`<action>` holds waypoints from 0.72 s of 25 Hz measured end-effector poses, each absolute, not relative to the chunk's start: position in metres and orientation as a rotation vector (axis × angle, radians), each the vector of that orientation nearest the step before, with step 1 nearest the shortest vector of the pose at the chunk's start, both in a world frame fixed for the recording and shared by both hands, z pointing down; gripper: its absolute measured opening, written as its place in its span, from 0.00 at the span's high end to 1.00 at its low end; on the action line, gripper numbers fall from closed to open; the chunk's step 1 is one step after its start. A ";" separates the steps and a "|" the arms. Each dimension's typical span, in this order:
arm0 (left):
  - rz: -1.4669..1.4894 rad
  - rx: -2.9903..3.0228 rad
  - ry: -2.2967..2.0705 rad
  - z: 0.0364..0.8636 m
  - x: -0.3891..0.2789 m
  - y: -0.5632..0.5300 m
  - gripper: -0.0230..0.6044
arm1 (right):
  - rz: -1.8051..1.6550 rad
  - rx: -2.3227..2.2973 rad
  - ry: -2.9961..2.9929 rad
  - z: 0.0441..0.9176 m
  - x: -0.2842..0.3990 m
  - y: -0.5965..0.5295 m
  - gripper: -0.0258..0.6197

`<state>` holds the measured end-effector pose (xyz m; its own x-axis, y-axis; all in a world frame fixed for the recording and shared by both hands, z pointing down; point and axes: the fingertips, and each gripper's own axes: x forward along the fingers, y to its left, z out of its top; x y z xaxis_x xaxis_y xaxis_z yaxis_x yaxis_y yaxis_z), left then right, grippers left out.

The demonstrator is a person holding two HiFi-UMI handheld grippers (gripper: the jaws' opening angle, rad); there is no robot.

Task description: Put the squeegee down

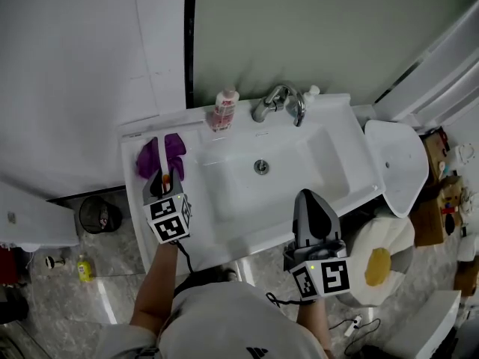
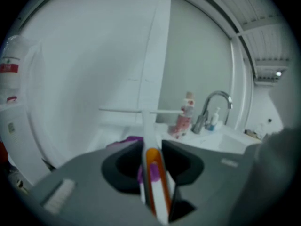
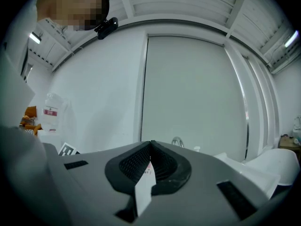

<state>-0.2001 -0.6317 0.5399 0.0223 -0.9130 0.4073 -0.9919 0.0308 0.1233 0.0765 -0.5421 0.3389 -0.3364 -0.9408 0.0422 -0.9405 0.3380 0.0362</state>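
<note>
We see a white table [image 1: 129, 144] with a sink [image 1: 299, 159] against the far wall; the left tool [image 1: 165, 179] clamps the squeegee [image 2: 148, 131] above a purple cloth [image 1: 174, 146] at its left end. The right tool [image 1: 313, 204], jaws together and empty, hangs over the near edge; bare basin lies between them.

White washbasin [image 1: 340, 152] — purple cloth [image 1: 177, 146] on its left ledge, red-labelled bottle [image 1: 224, 109] and small white bottle [image 1: 310, 93] flank the tap [image 1: 278, 103].

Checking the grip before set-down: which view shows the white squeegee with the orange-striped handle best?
The left gripper view. There the white squeegee with the orange-striped handle runs out from the fingers of the left gripper to its crossbar blade. The head view shows only a sliver above that gripper. The right gripper view shows nothing of it.
</note>
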 end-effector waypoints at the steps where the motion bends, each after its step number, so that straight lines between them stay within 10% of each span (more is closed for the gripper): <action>1: 0.297 1.925 -1.931 0.546 -0.201 -0.635 0.75 | -0.003 1.781 -2.515 0.340 0.075 -0.544 0.96; 18: 0.459 1.796 -1.856 0.619 -0.211 -0.665 0.75 | 0.050 1.870 -2.364 0.357 0.076 -0.556 0.96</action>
